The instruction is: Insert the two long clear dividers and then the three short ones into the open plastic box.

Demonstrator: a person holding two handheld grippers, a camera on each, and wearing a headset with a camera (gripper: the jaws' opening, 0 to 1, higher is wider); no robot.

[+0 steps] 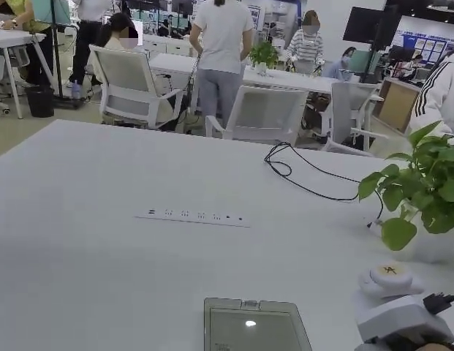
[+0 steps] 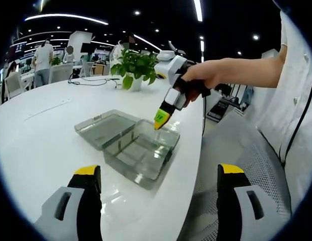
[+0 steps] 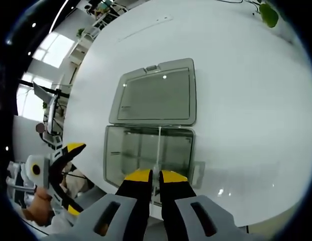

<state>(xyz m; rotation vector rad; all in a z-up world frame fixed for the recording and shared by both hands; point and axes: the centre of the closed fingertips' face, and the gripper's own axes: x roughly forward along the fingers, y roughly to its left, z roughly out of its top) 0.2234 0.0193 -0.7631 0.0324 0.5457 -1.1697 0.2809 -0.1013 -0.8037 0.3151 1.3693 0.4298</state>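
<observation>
The open clear plastic box [image 3: 145,155] lies on the white table with its lid [image 3: 156,93] folded flat behind it. My right gripper [image 3: 150,175] is shut on a thin clear divider [image 3: 159,145] that stands upright across the box's middle. From the side, the right gripper [image 2: 162,118] points down into the box [image 2: 140,150], held by a hand. My left gripper [image 2: 159,169] is open and empty, hovering short of the box's near corner. It also shows at the left as the left gripper [image 3: 65,165]. The lid [image 1: 256,325] sits at the bottom edge.
A small clear piece [image 3: 198,174] lies next to the box's right side. A flush power strip [image 1: 194,216], a black cable [image 1: 307,179] and a potted plant [image 1: 424,194] are on the table [image 1: 80,248]. A gripper's white housing [image 1: 402,318] is at bottom right. Chairs and people are beyond.
</observation>
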